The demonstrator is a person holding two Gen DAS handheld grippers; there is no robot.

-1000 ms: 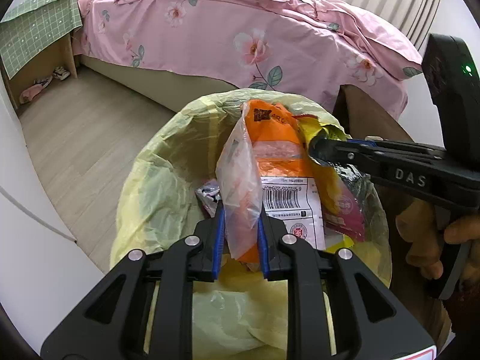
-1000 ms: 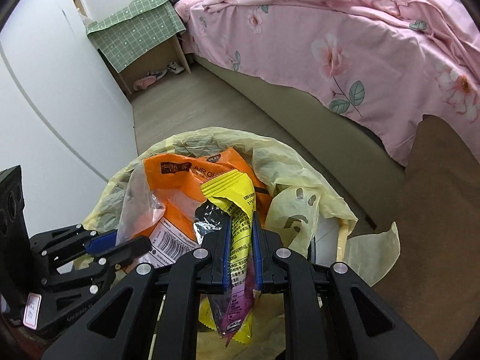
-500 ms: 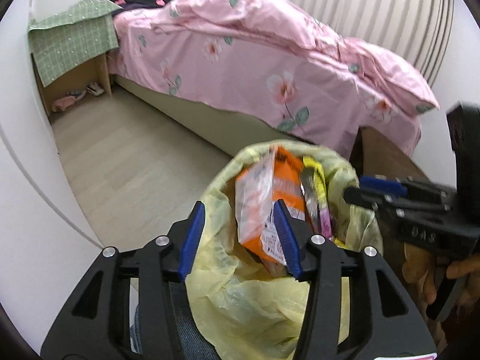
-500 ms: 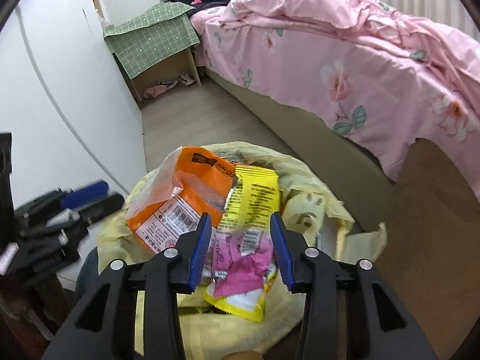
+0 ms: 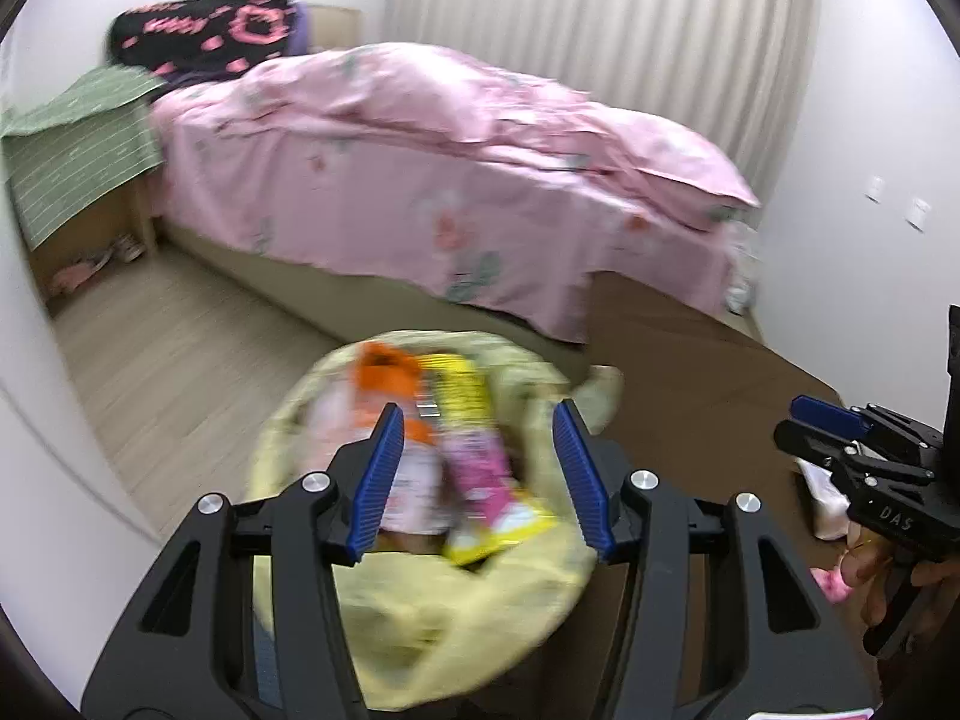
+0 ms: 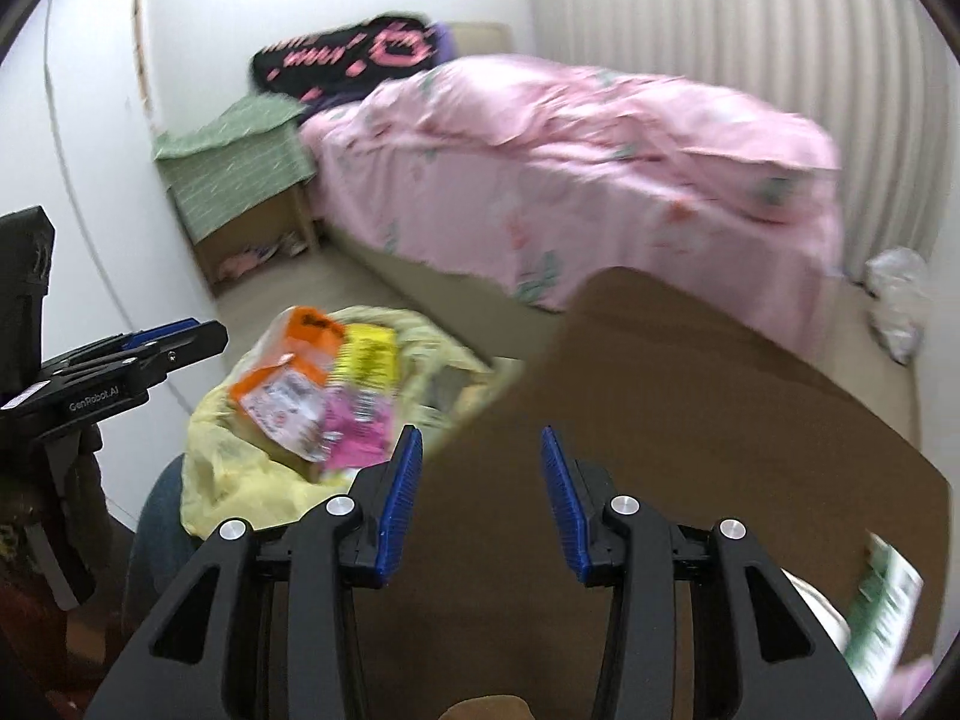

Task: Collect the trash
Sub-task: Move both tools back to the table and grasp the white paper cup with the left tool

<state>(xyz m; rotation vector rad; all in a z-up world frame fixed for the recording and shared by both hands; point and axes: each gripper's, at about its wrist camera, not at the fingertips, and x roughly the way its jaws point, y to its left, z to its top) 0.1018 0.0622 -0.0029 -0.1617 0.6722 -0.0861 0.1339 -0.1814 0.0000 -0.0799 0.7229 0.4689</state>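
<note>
A bin lined with a yellow bag (image 5: 420, 612) stands beside a brown table; it also shows in the right wrist view (image 6: 240, 468). An orange snack packet (image 5: 384, 384) and a yellow-and-pink wrapper (image 5: 474, 456) lie in it, also seen in the right wrist view as orange packet (image 6: 282, 372) and wrapper (image 6: 360, 396). My left gripper (image 5: 477, 480) is open and empty, above the bin. My right gripper (image 6: 477, 498) is open and empty, over the brown table (image 6: 690, 420). More litter lies at the table's right: a green-and-white wrapper (image 6: 882, 612) and white and pink scraps (image 5: 828, 504).
A bed with a pink floral cover (image 5: 450, 168) fills the back. A shelf under a green cloth (image 5: 72, 138) stands at the left wall. A white plastic bag (image 6: 900, 300) lies on the floor by the bed's foot. Wooden floor (image 5: 180, 348) runs between wall and bed.
Both grippers opened and let the orange packet and the yellow-pink wrapper drop into the bin. Both then rose and pulled back; the right one swung right over the table.
</note>
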